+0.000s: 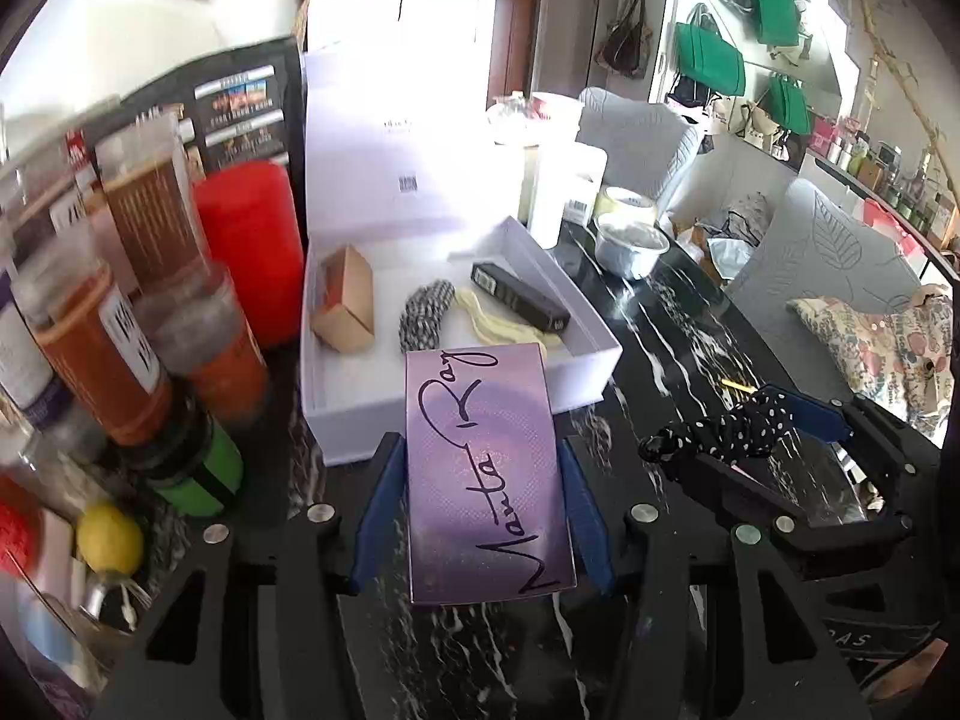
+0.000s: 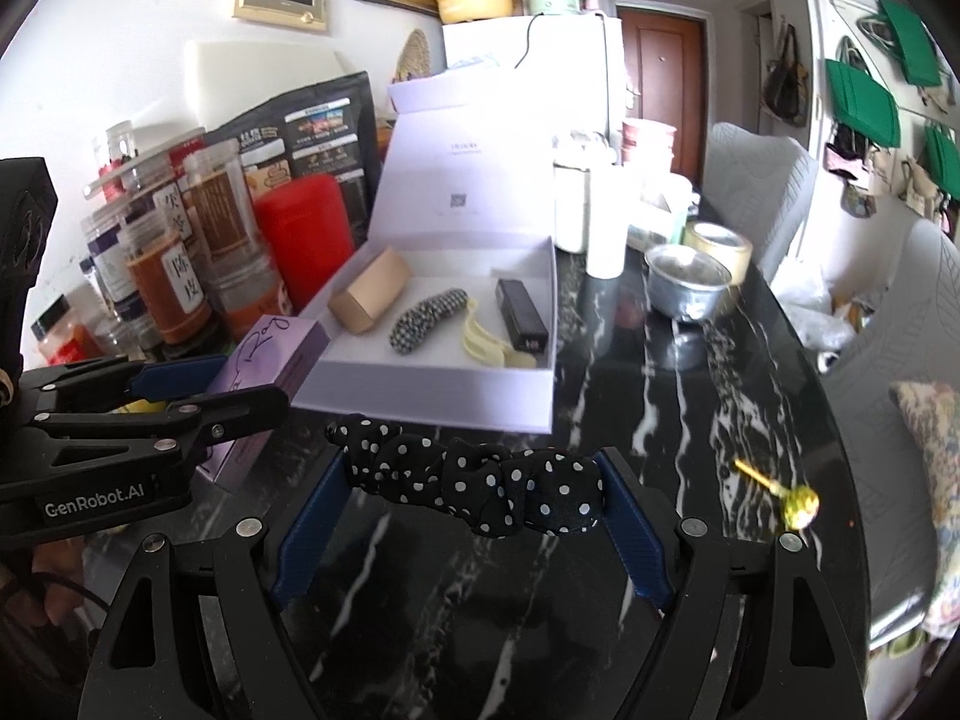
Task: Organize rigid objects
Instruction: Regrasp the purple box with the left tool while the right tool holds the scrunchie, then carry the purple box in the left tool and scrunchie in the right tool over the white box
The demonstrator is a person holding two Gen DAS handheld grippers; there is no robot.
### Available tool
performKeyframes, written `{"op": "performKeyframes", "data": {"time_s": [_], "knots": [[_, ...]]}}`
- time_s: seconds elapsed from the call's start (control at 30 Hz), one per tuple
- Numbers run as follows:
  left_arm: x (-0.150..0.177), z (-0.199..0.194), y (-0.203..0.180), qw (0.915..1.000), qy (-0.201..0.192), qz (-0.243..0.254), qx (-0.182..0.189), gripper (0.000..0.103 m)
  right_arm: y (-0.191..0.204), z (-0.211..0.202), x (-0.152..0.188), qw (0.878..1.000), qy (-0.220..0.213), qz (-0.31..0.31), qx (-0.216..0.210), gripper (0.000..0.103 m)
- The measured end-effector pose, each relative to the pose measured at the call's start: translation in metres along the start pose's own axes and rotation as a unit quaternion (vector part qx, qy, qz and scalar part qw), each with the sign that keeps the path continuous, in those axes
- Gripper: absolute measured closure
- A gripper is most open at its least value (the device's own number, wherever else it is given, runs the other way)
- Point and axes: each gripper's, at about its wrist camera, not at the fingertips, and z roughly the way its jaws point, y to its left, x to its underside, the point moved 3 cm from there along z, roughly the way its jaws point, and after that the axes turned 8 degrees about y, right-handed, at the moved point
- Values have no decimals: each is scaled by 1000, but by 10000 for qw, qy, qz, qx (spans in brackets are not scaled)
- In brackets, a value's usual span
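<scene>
My left gripper (image 1: 483, 468) is shut on a purple box marked "Manta Ray" (image 1: 483, 480), held just in front of the open white box (image 1: 462, 414). The purple box also shows in the right wrist view (image 2: 264, 372). My right gripper (image 2: 468, 486) is shut on a black polka-dot scrunchie (image 2: 480, 492), seen from the left wrist too (image 1: 720, 432). The white box (image 2: 432, 390) holds a tan box (image 2: 369, 294), a checked hair clip (image 2: 429, 312), a yellow clip (image 2: 489, 345) and a black tube (image 2: 522, 315).
Spice jars (image 1: 114, 348) and a red canister (image 1: 252, 252) stand left of the white box. A metal bowl (image 2: 687, 288), tape roll (image 2: 717, 246) and white bottles (image 2: 573, 204) stand behind. A lollipop (image 2: 792, 504) lies on the black marble table (image 2: 660, 420).
</scene>
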Motion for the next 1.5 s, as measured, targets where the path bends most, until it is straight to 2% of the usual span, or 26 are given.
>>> {"op": "performKeyframes", "data": {"time_s": [0.43, 0.67, 0.8, 1.03, 1.27, 1.5], "knots": [[-36, -11, 7, 9996, -270, 91, 72, 51, -1, -7, -37, 9997, -244, -77, 49, 21], [-39, 4, 10, 9996, -168, 29, 220, 51, -4, 3, -47, 9997, -256, -39, 22, 21], [-29, 16, 6, 9992, -8, 98, 389, 51, -10, 9, -41, 9999, -143, 42, 58, 21], [-7, 52, -12, 9962, 627, 166, 577, 51, -26, 7, -16, 9991, 27, 272, 320, 21], [13, 81, -40, 9910, 1058, 180, 795, 51, -52, 2, 15, 9966, 218, 580, 551, 21], [24, 103, -57, 9873, 1406, 176, 712, 51, -71, -1, 36, 9946, 323, 760, 629, 21]]}}
